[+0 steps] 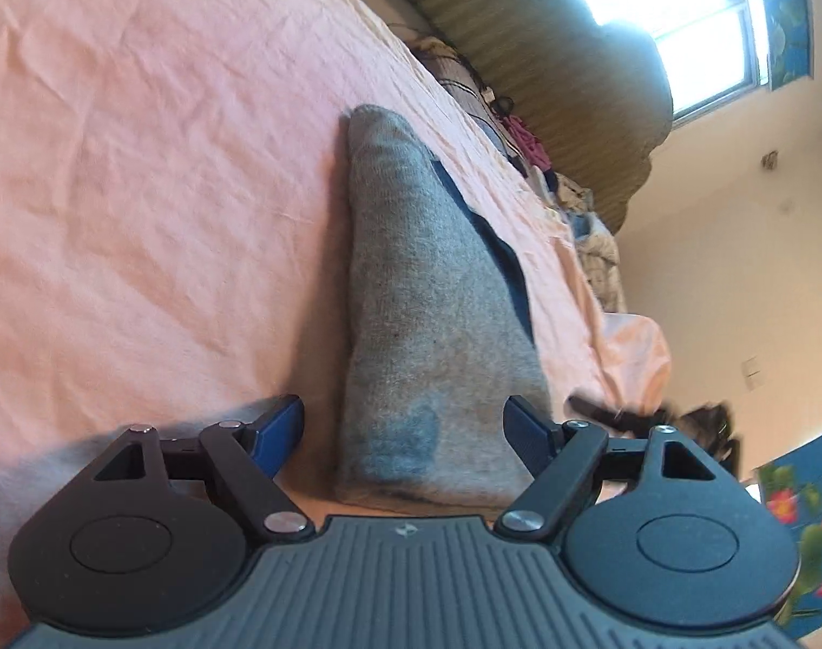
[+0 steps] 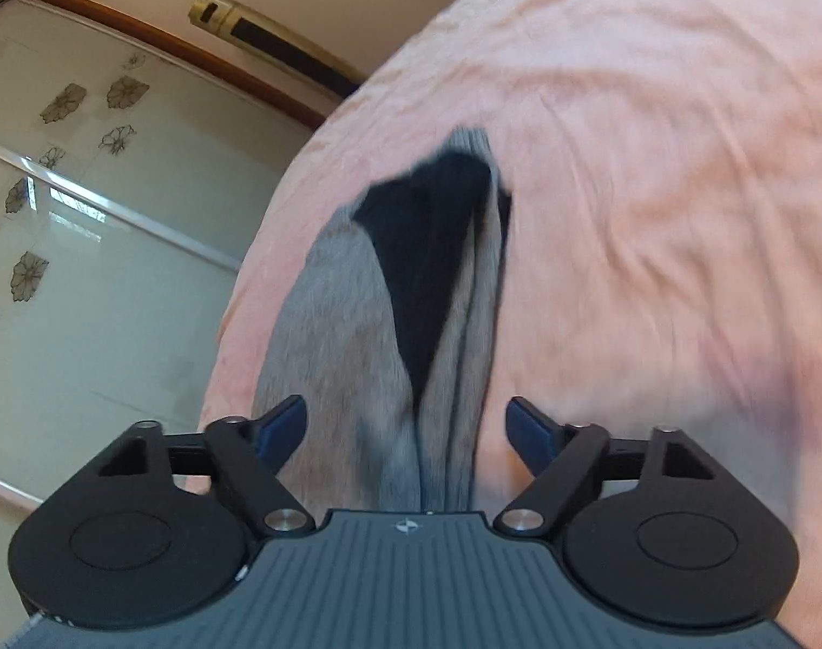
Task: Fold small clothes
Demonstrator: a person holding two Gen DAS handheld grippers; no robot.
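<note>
**Both grippers wide open, one at each end of the sock**

Nearest first: the left gripper (image 1: 405, 427), blue-padded fingers spread wide, gripping nothing. Right between those fingers sits one end of the grey knitted sock with dark navy patches (image 1: 411, 297), lying flat on the wrinkled pink bedsheet (image 1: 140, 162). From here the sock runs straight ahead, its long axis in line with the fingers, narrowing to a rounded tip further up the bed.

Over on the other side, the right gripper (image 2: 408, 427) is released too, fingers apart, with the sock's other end directly between them. In this view the fabric is bunched and ridged, the navy patch showing further out, and the picture is blurred. Again the sock runs lengthwise away from the fingers.

So both hands look about equally near, each at its own end; I'd judge either could close on the cloth in front of it to fold end to end.

Further off: a heap of clothes (image 1: 524, 146) by the olive padded headboard (image 1: 551, 81), and a bright window (image 1: 681, 27). On the right side, flower-patterned sliding wardrobe doors (image 2: 86, 216).

Writing? Only a small emblem on each gripper body, nothing readable.
</note>
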